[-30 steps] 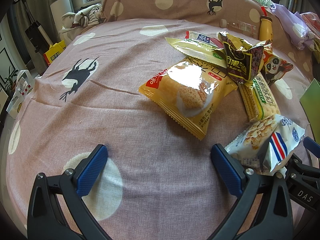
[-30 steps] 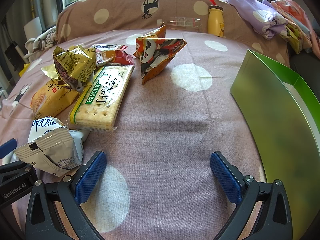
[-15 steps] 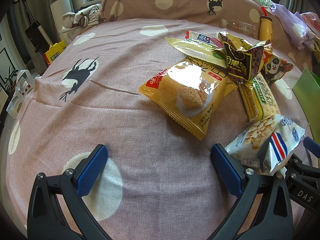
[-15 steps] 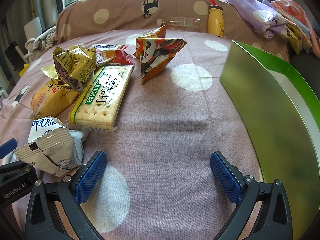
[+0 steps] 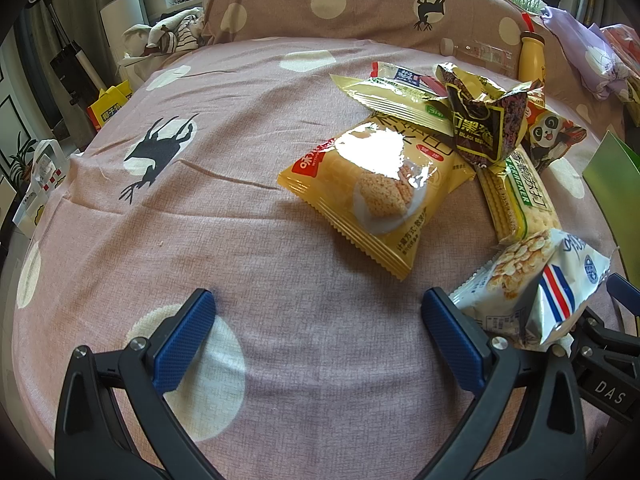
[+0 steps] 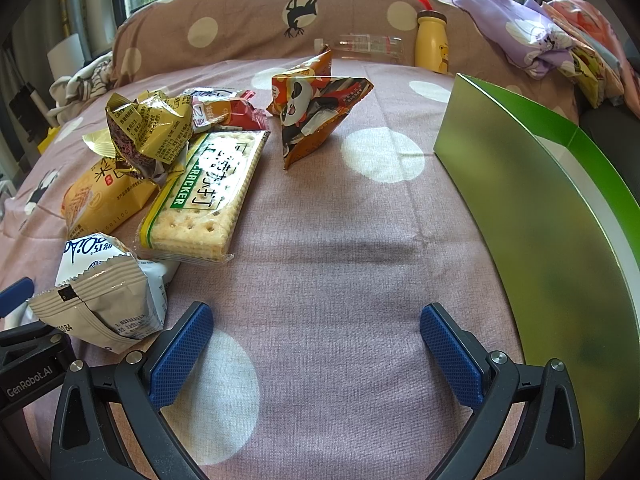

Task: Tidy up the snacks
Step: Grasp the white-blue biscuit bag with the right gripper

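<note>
Left gripper (image 5: 318,314) jaws wide apart over snack-strewn bedspread (image 5: 224,216)

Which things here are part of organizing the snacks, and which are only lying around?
For the job: cracker pack, panda bag, yellow rice-cake bag, crumpled gold bag, white wafer pack, green box.

Lying about: yellow bottle, folded clothes.

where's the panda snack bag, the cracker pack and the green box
panda snack bag (image 6: 316,114): right wrist view, printed front face
cracker pack (image 6: 204,196): right wrist view, middle of wrapper
green box (image 6: 532,216): right wrist view, outer side wall
</note>
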The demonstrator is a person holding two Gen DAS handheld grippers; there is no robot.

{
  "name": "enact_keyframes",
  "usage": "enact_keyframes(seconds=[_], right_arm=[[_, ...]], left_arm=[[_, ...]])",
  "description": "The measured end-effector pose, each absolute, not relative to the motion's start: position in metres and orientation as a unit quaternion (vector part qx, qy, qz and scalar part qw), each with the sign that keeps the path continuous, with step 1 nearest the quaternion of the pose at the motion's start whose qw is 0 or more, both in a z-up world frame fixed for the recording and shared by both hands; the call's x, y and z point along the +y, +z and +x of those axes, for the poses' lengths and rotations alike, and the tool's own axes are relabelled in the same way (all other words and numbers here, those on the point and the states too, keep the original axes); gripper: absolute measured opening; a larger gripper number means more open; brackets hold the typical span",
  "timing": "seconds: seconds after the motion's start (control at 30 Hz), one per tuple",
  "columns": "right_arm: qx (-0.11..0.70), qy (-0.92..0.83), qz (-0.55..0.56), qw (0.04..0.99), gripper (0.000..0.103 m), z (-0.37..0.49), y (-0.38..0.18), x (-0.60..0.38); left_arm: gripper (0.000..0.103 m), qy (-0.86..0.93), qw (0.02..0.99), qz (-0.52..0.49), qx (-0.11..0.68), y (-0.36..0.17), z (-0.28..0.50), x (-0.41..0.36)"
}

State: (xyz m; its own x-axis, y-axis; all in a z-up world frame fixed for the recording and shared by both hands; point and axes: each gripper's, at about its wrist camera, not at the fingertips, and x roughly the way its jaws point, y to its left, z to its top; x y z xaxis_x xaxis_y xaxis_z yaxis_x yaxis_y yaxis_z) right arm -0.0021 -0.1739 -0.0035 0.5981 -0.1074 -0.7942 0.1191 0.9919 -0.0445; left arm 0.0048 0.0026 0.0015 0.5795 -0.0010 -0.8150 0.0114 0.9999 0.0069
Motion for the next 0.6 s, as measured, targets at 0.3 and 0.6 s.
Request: enact_keyframes(seconds=[0.3, 0.6], right_arm=[[0.449, -0.069, 0.008, 0.891, 0.103, -0.002, -0.001, -0.172], [0.467, -0.012, 0.112, 0.877, 0.103, -0.004, 0.052, -0.188]], left_arm=[[0.103, -0.002, 0.888, 0.007, 0.461, 0.000, 0.006, 0.001], [0.092, -0.033, 0.866, -0.031, 0.499, 0.023, 0.015, 0.014]])
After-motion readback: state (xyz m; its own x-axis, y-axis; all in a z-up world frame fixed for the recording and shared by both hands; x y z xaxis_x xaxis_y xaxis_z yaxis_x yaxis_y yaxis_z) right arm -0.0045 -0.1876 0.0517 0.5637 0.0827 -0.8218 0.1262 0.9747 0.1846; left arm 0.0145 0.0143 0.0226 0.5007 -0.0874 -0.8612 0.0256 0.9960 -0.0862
